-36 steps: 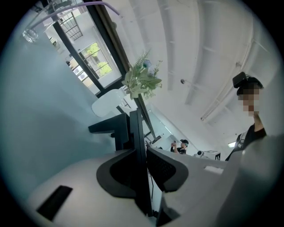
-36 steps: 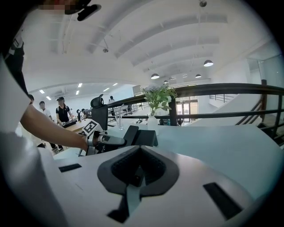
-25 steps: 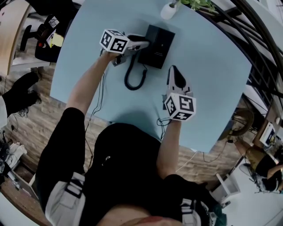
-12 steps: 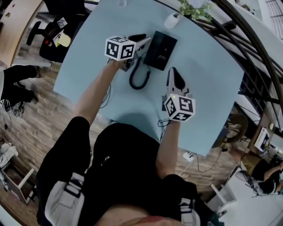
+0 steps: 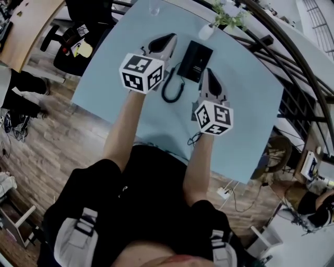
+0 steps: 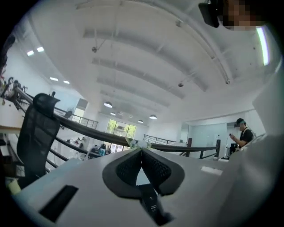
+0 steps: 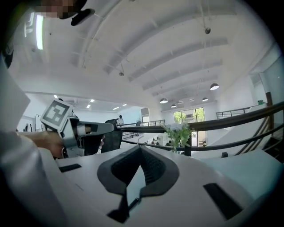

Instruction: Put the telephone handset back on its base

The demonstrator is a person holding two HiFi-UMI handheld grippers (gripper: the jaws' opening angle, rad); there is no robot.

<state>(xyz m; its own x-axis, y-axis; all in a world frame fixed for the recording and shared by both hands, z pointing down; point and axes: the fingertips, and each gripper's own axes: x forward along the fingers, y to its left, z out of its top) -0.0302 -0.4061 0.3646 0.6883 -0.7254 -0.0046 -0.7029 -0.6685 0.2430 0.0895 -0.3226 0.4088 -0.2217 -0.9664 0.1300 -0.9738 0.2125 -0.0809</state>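
Note:
The black telephone sits on the pale blue table. Its handset looks to lie along the base's left side, though black on black blurs the outline. A coiled cord loops from the telephone toward me. My left gripper hangs left of the telephone, lifted off the table and tilted up toward the ceiling. Its jaws are shut with nothing between them. My right gripper hovers just near of the telephone, fingertips together and empty.
A small potted plant stands at the table's far edge, with a glass to its left. A black railing runs past the table's right side. An office chair stands off the left edge.
My left gripper has drawn away from the telephone's left side, risen toward the head camera and shut its jaws. The right gripper has hardly moved.

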